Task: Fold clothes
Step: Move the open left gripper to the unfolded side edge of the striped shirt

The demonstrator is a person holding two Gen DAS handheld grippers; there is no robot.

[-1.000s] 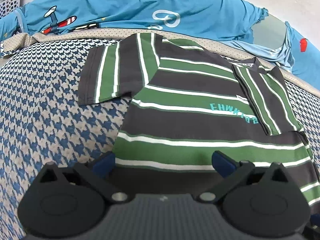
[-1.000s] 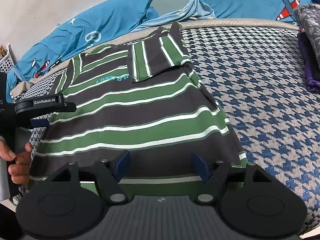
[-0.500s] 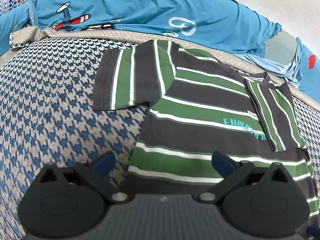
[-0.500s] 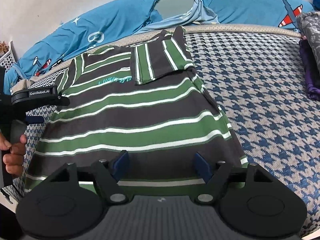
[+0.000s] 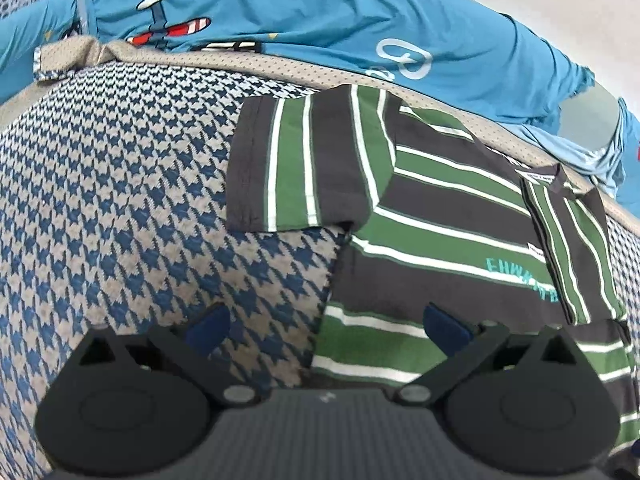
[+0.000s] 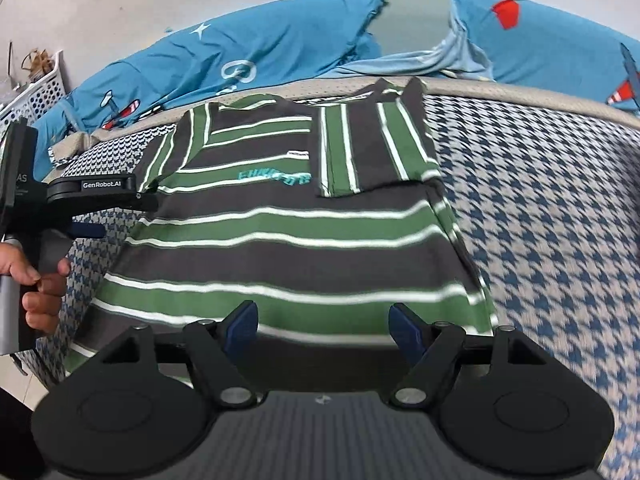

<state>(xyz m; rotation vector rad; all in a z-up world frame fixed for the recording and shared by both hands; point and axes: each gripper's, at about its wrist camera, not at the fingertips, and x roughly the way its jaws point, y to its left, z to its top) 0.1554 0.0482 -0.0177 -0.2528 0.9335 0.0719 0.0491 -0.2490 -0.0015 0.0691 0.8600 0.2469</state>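
A striped T-shirt [image 6: 288, 232] in green, dark grey and white lies flat on the houndstooth bed cover [image 6: 560, 220], with teal lettering on its chest. Its right sleeve [image 6: 368, 148] is folded inward over the chest. The other sleeve [image 5: 296, 168] still spreads out flat to the left. My left gripper [image 5: 326, 326] is open, hovering over the shirt's left side edge below that sleeve, holding nothing. My right gripper [image 6: 322, 322] is open above the shirt's hem, empty. The left gripper's body [image 6: 96, 190] shows in the right wrist view, held by a hand [image 6: 36, 284].
Blue bedding with plane prints [image 5: 280, 12] is bunched along the far edge of the bed, by the wall. A white perforated basket [image 6: 36, 92] stands at the far left. Bare houndstooth cover [image 5: 112, 200] lies to the left of the shirt.
My left gripper has shifted left, from over the shirt's body to its left side edge. The right gripper has pulled back slightly; the shirt has not moved.
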